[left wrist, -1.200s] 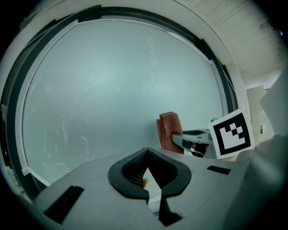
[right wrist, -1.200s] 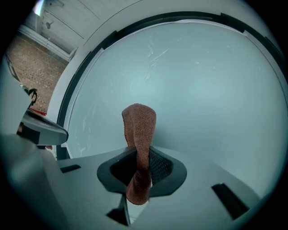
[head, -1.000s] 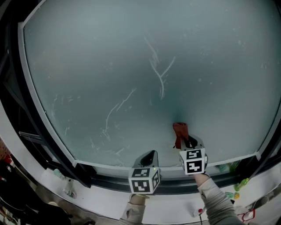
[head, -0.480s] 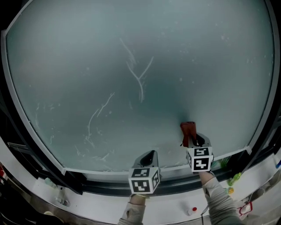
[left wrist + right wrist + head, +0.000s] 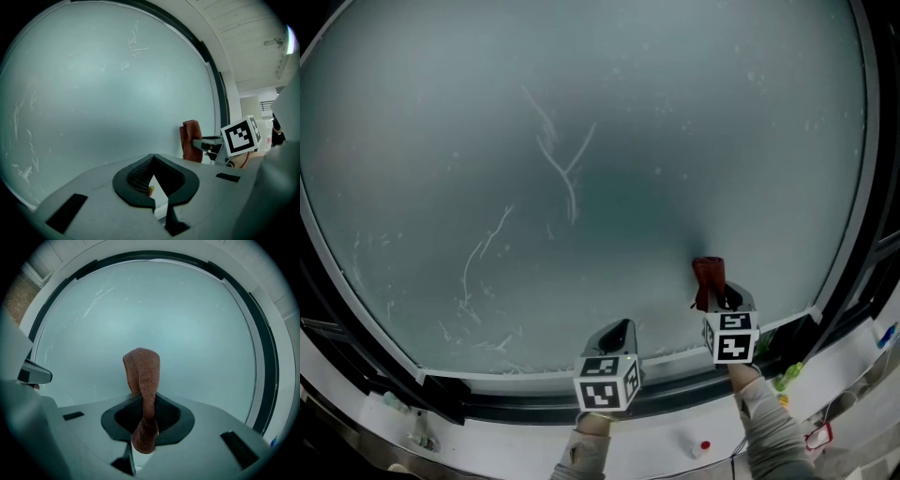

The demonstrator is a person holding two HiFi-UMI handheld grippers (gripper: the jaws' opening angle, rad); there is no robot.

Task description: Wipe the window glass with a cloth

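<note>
Cloth [image 5: 708,278]: pinched in the right gripper [image 5: 721,301], against the window glass [image 5: 609,122], low right.
Left gripper [image 5: 620,332]: held left of the cloth.

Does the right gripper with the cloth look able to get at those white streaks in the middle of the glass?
Probably yes. The right gripper holds the cloth near the bottom of the glass; nothing stands between it and the streaks up-left. The left gripper sits lower.
</note>
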